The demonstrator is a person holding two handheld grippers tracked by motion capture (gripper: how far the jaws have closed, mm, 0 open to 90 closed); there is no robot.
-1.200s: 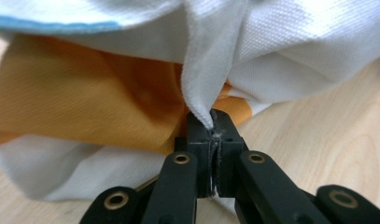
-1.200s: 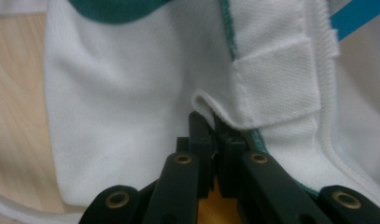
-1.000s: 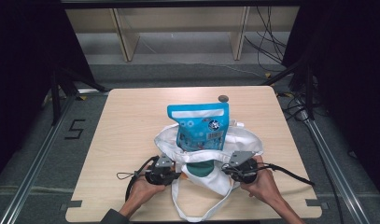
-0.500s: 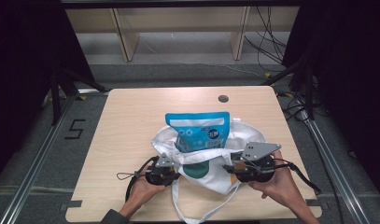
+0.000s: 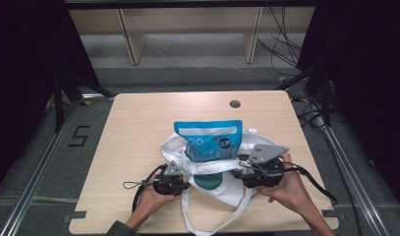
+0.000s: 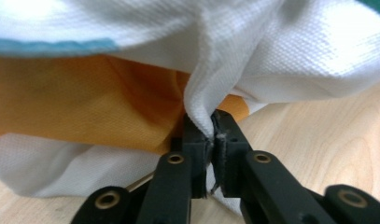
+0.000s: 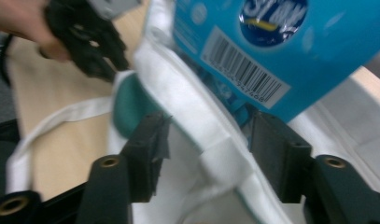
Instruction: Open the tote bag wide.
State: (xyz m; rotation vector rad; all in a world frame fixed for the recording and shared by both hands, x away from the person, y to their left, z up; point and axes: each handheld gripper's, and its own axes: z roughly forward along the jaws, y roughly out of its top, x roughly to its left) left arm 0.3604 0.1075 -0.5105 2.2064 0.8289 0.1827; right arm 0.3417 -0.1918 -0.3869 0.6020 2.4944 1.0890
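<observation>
Left claw (image 6: 211, 140) clamped on rim fold of white tote bag (image 5: 222, 184), likely pinning its mouth open on the surface (image 5: 138, 128); right claw (image 7: 204, 154), jaws just opening, astride the opposite rim, freeing blue pouch (image 5: 211, 140) standing in the bag.

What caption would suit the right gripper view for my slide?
Right gripper, jaws just opened around the white tote bag's rim, below a blue pouch.

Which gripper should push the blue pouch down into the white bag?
Probably the right gripper: its jaws have just opened, beside the blue pouch. The left gripper is pinching the white bag.
</observation>
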